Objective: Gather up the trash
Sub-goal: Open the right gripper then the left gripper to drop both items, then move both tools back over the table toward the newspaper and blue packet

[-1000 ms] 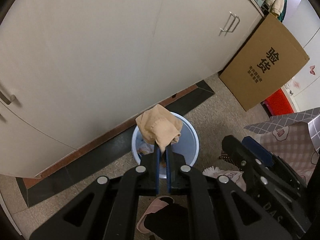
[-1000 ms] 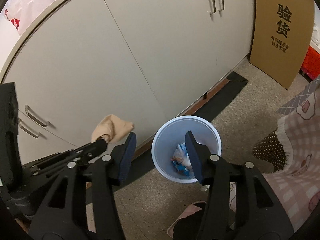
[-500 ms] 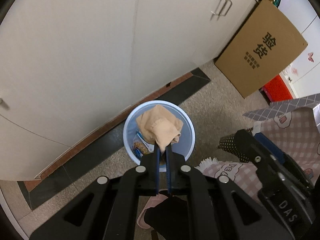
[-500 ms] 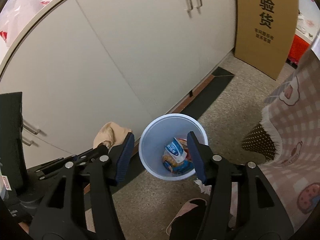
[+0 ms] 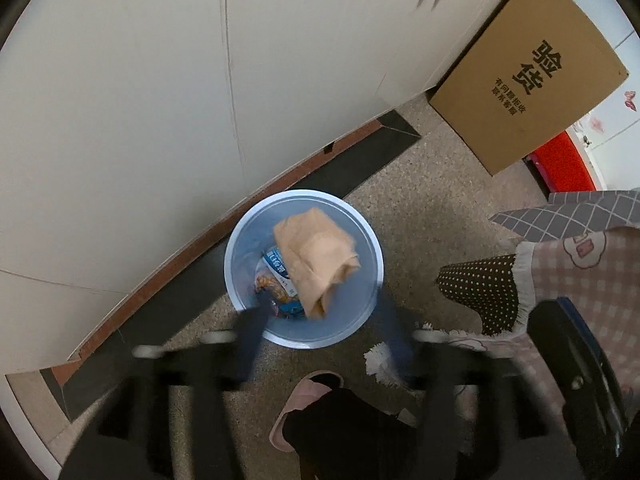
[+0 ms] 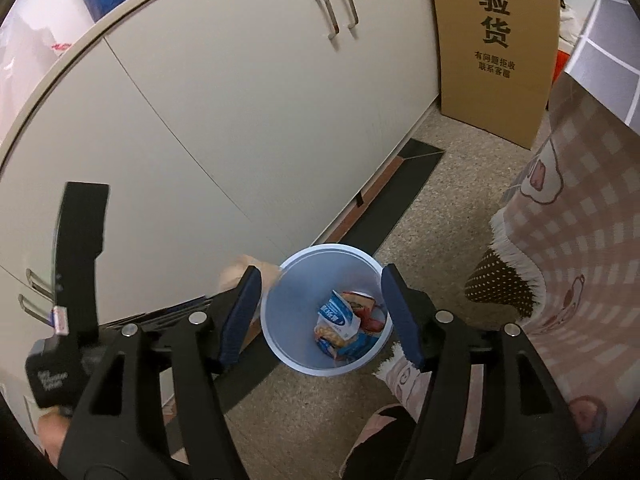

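Note:
A light blue bin [image 5: 362, 312] stands on the floor by the cabinet; it also shows in the right wrist view [image 6: 280, 344]. A tan cloth [image 5: 318, 256] is over the bin mouth, free of my fingers. In the right wrist view the cloth [image 6: 240, 272] is a blur at the bin's left rim. Snack wrappers [image 6: 340, 326] lie in the bin. My left gripper [image 5: 320, 320] is open and blurred, its fingers spread on either side of the bin. My right gripper [image 6: 320, 312] is open and empty above the bin.
Cream cabinet doors [image 5: 140, 100] run behind the bin. A brown cardboard box [image 5: 532, 68] leans at the right. A checked tablecloth [image 6: 580, 260] hangs at the right. A pink slipper [image 5: 304, 400] is on the floor below the bin.
My left gripper has opened and let go of the tan cloth, which now drops over the bin. Both grippers have moved closer over the bin.

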Tool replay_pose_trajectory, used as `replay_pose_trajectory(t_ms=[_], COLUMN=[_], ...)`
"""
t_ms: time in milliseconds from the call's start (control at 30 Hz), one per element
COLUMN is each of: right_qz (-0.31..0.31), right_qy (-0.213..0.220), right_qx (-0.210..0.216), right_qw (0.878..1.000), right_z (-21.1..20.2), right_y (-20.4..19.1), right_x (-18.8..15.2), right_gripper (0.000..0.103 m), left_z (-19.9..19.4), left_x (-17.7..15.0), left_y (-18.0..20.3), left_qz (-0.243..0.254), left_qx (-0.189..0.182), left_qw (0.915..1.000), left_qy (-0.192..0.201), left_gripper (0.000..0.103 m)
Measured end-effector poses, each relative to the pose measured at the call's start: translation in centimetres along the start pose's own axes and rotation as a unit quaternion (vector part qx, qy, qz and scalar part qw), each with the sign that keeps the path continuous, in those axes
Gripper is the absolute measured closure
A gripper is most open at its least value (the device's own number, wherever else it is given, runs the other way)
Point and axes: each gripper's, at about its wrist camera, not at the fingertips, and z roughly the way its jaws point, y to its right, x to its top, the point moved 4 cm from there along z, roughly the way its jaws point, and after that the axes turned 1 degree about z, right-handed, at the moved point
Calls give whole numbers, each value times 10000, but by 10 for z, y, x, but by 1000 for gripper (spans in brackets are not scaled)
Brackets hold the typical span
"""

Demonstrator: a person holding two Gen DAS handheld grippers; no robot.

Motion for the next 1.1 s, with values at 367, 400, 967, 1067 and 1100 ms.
replay_pose_trajectory(t_ms=[367, 400, 967, 1067, 1100], right_qz=[154, 171, -181, -204, -180], right_qy=[119, 126, 1741, 2043, 2129], right_qx=[283, 342, 875, 727, 627], right_qw=[9994, 9992, 9807, 9760, 9749], right_z=[-21, -25, -209, -245, -259], right_y=[-7, -9, -45, -28, -17], right_x=[6, 6, 43, 47, 48], right_gripper=[39, 39, 25, 20, 20], left_z=[-38, -45, -241, -265, -270], left_x=[-13, -15, -27, -33, -35], left_y=[-7, -9, 50, 93, 106], left_qz=[-83, -114, 368, 748, 860], left_qx=[-10, -26, -527, -669, -715], left_qw=[9996, 9995, 9738, 9651, 9628], left_qy=[251, 306, 2183, 2420, 2460], left_gripper=[43, 43, 37, 35, 34])
